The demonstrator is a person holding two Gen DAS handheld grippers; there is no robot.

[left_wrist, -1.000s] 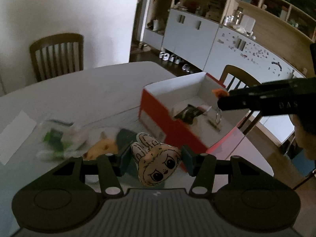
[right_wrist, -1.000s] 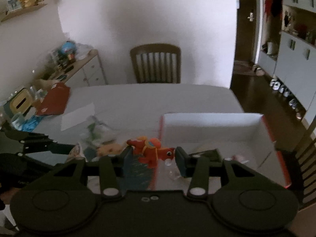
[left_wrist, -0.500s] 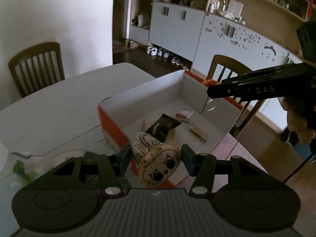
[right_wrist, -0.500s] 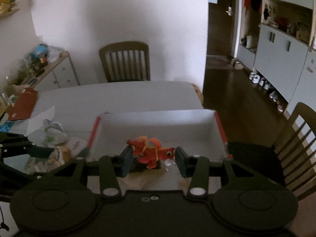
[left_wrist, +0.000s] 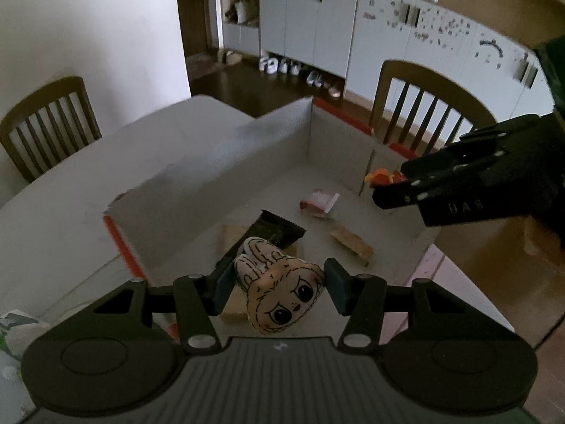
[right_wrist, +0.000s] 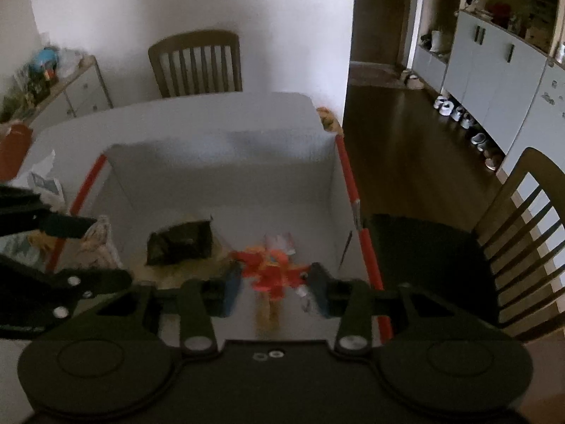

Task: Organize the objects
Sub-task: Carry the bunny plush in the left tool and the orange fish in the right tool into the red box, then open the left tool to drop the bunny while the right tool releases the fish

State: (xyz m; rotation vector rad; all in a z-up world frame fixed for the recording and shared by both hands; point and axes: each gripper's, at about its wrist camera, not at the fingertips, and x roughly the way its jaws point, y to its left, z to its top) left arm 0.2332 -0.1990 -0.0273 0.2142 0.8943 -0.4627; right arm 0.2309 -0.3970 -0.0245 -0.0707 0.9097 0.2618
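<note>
My left gripper [left_wrist: 277, 288] is shut on a beige bunny-eared doll head [left_wrist: 279, 291] and holds it over the near end of the open red-and-white box [left_wrist: 212, 162]. My right gripper [right_wrist: 275, 286] is shut on a red and orange dragon toy [right_wrist: 270, 270], held over the same box [right_wrist: 226, 148]. The right gripper also shows in the left wrist view [left_wrist: 388, 192], with the toy's tip [left_wrist: 381, 176] at its fingers. In the box lie a black wrapper [right_wrist: 180, 242], a pink-white packet [left_wrist: 319, 201] and a brown stick [left_wrist: 351, 242].
The box stands on a white table [left_wrist: 70, 190]. Plastic-wrapped items [right_wrist: 42, 183] lie on the table left of the box. Wooden chairs stand at the far side [right_wrist: 196, 63] and the right [right_wrist: 519, 229]. White cabinets [left_wrist: 406, 31] line the far wall.
Both grippers have moved from beside the box to over its inside, each keeping its toy. The box now fills the middle of both views.
</note>
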